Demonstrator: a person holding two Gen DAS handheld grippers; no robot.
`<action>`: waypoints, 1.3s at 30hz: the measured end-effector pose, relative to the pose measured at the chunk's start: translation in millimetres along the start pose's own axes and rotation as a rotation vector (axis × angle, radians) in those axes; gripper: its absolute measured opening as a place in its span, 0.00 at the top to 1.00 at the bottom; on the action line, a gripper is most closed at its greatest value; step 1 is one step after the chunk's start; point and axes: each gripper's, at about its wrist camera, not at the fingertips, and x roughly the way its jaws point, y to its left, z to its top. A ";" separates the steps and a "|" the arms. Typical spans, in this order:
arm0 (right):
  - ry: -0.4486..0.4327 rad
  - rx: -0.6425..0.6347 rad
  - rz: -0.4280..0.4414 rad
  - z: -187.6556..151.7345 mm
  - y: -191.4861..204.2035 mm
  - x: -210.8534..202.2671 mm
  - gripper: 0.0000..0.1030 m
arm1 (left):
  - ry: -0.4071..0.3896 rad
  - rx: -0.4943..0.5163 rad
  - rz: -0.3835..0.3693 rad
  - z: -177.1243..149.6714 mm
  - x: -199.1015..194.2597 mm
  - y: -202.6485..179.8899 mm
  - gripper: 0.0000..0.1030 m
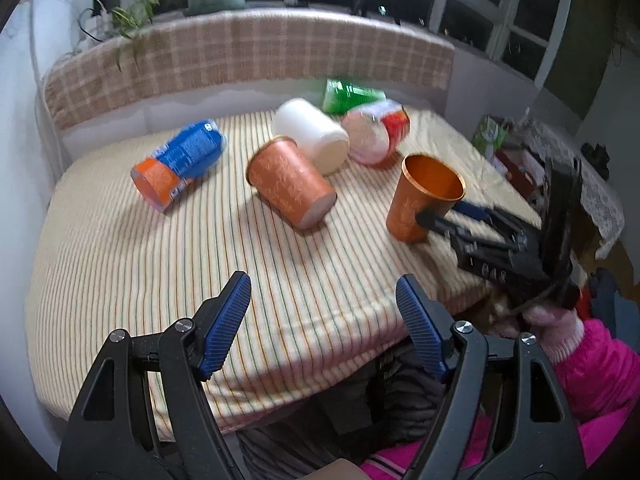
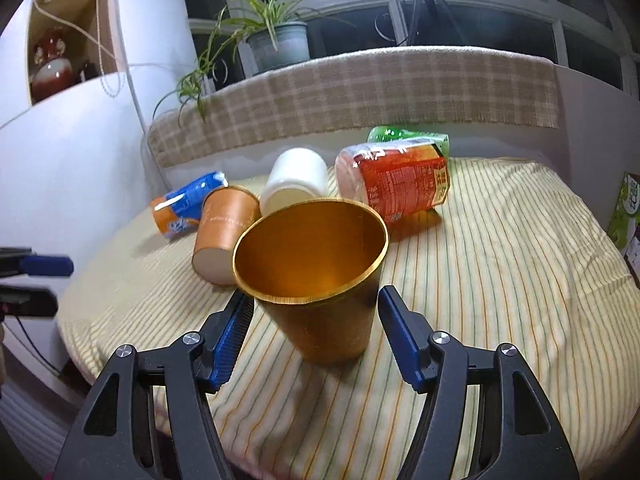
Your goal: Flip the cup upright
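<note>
An orange cup with a gold inside (image 2: pixel 320 280) stands upright, slightly tilted, on the striped cloth; it also shows in the left wrist view (image 1: pixel 422 200). My right gripper (image 2: pixel 316 308) is open, its blue fingers on either side of the cup with a small gap on the right. In the left wrist view the right gripper (image 1: pixel 444 216) reaches the cup from the right. A second orange cup (image 1: pixel 290 186) lies on its side to the left, also in the right wrist view (image 2: pixel 224 236). My left gripper (image 1: pixel 324 304) is open and empty above the table's front.
A blue and orange can (image 1: pixel 180 160), a white cup (image 1: pixel 312 136), a red-labelled package (image 1: pixel 376 132) and a green bottle (image 1: pixel 348 96) lie on the striped tablecloth (image 1: pixel 160 260). A plaid-covered ledge (image 1: pixel 240 56) with a potted plant (image 2: pixel 276 40) runs behind. Clutter (image 1: pixel 520 160) sits to the right.
</note>
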 end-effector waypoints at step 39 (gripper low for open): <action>-0.323 -0.039 -0.404 28.8 38.9 -134.3 0.20 | -0.490 0.009 0.375 -13.7 -49.7 -31.6 0.00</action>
